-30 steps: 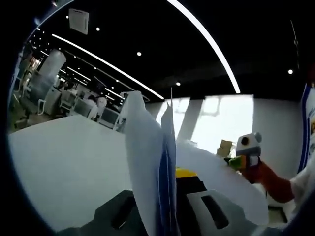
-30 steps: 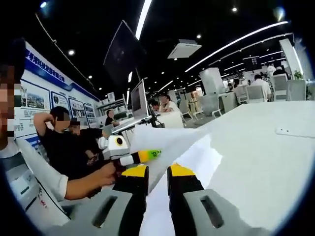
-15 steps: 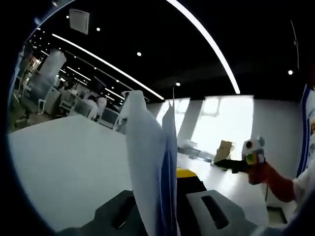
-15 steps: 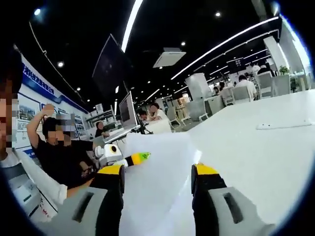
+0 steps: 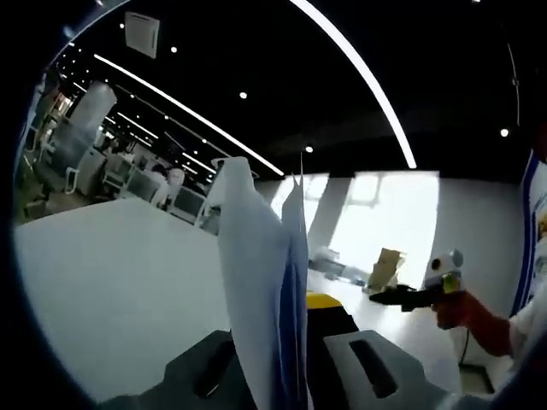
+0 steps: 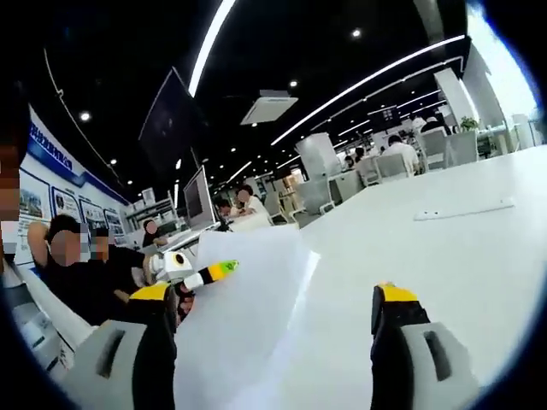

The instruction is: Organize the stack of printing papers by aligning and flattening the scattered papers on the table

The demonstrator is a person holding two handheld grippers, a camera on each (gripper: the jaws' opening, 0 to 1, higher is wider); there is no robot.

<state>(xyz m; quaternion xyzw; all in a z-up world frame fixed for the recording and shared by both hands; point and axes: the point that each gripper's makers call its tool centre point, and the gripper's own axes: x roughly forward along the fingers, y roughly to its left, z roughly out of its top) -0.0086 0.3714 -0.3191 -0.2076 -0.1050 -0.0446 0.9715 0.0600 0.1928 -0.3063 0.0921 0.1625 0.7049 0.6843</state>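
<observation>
The left gripper (image 5: 295, 359) pinches the papers (image 5: 265, 290) upright above the table (image 5: 120, 282), their top edges uneven. The right gripper (image 6: 273, 342) stands wide, grasping nothing, beside them. Aligning and flattening seem unfinished.

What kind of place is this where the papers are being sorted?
Most likely a large open-plan office or showroom. Long strip lights cross a dark ceiling, people sit at desks with a monitor, and the papers are held over a wide white table.
</observation>
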